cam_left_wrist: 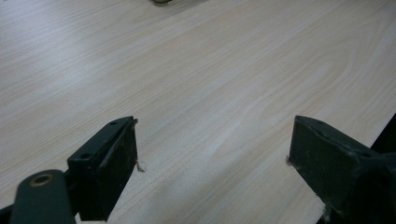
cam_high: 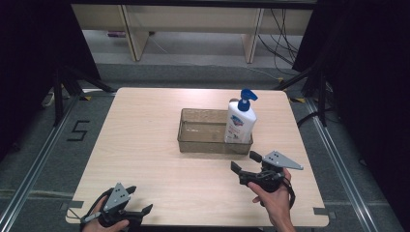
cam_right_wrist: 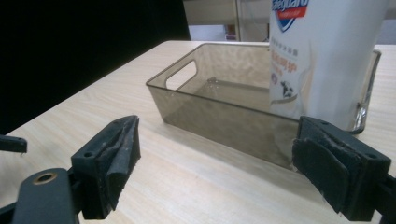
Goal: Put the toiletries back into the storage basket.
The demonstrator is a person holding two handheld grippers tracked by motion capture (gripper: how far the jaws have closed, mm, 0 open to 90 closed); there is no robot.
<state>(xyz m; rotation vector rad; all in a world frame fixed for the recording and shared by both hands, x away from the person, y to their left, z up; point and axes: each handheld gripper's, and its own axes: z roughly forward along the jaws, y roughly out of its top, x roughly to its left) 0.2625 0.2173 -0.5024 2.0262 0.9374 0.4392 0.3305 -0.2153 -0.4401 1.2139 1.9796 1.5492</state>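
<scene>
White pump bottle (cam_high: 240, 123) with blue pump head, standing upright inside the right end of a clear smoky plastic bin (cam_high: 193, 144); bin near the middle of a pale wooden table (cam_high: 145, 135). In the right gripper view, bottle (cam_right_wrist: 322, 51) pressed close to the bin's (cam_right_wrist: 224, 116) end wall, a cut-out handle in the opposite end. Right gripper (cam_high: 244, 164) just in front of the bin's near right corner, jaws spread wide, gripping nothing, not touching bin or bottle. Left gripper (cam_high: 139, 200) well apart at the table's near left edge, jaws likewise wide open and empty over bare wood.
</scene>
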